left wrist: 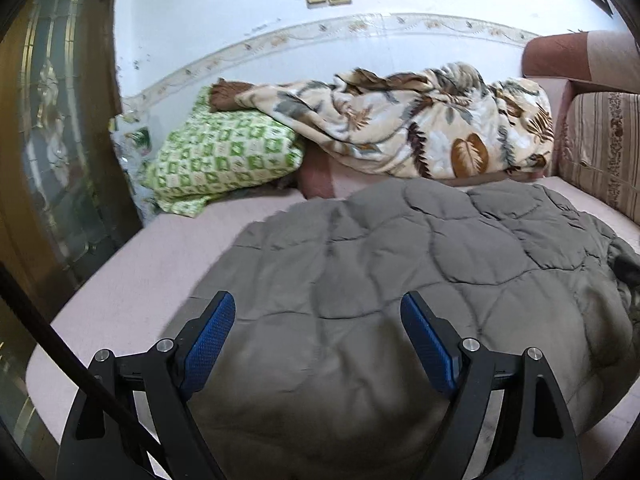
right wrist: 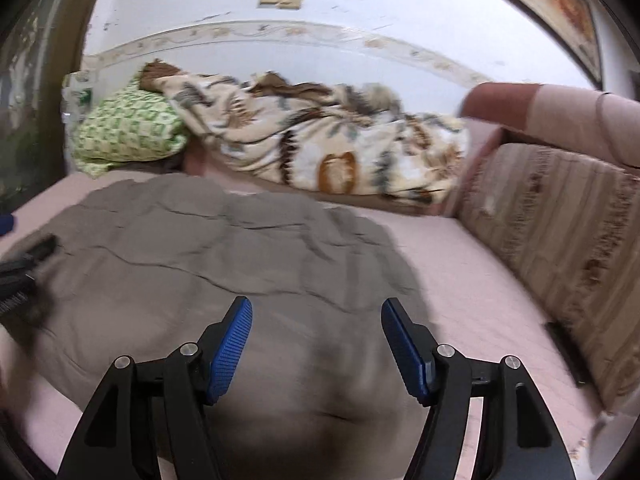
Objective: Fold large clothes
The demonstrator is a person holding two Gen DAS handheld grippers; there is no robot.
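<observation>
Below both spread, empty pairs of tongs, left tongs (left wrist: 318, 312) and right tongs (right wrist: 316, 318), we see the grey quilted jacket (left wrist: 400, 248) lying crosswise on the bed (left wrist: 132, 280), probably equally near each.

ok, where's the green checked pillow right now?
Far left of the bed in both views: green checked pillow sits beside the wooden door, partly under the leaf-print blanket.

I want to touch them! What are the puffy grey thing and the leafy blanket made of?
The grey quilted padded garment looks like matte woven fabric over soft filling: stitched lines split it into puffy cells. It might be nylon or polyester; that cannot be told. The cream leaf-print blanket seems plush fleece: its folds look thick and fuzzy.
</observation>
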